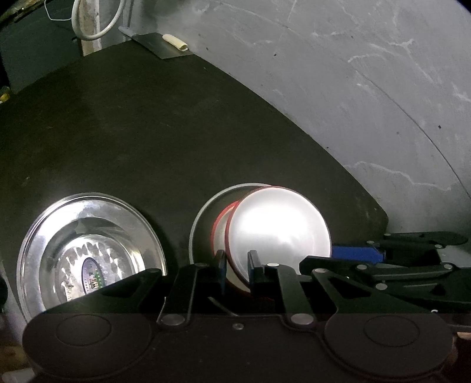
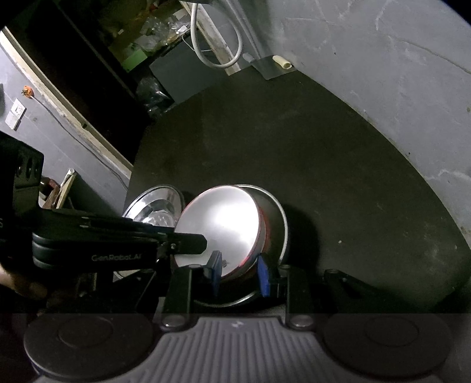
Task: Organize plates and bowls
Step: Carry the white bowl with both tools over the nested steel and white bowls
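A steel bowl with a red rim and red outside (image 1: 276, 229) (image 2: 223, 224) is tilted up, nested in a second red-rimmed bowl (image 1: 219, 227). Both rest on a steel plate (image 1: 200, 224) (image 2: 283, 229) on the dark table (image 1: 147, 132). My left gripper (image 1: 237, 265) (image 2: 194, 243) is shut on the tilted bowl's near-left rim. From the other side, my right gripper (image 2: 240, 272) (image 1: 329, 257) is shut on the bowl's rim, blue pads on either side. A second shiny steel plate (image 1: 88, 250) (image 2: 159, 200) with a sticker in its middle lies to the left.
A grey wall (image 1: 353, 88) curves close behind the table on the right. At the far corner lie a metal scraper with a cream handle (image 1: 173, 44) and a white cable loop (image 1: 97, 23). The table's left edge (image 2: 132, 165) drops to clutter below. A hand (image 2: 17, 282) holds the left gripper.
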Motion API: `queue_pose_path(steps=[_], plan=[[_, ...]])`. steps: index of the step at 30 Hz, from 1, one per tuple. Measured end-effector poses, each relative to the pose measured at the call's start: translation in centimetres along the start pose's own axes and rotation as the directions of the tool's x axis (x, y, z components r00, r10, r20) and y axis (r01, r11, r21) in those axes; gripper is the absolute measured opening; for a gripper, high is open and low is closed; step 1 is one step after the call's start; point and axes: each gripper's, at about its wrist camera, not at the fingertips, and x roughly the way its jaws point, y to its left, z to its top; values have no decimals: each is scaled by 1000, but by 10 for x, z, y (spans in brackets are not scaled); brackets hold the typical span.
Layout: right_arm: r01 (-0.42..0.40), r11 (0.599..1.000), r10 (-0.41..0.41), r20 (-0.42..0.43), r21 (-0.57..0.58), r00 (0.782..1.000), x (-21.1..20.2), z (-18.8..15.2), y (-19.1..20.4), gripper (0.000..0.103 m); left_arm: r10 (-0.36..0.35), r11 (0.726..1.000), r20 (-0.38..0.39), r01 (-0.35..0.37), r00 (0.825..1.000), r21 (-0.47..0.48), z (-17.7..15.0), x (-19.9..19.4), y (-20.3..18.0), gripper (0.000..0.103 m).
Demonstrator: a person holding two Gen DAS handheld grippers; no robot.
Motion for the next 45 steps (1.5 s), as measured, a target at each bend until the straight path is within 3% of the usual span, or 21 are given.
queue_pose_path(steps=[45], plan=[[6,1000,-7,-30,-25,1000,2,1,2,31,2,1000,-9,-2,1000,12,2,2,-2,26]])
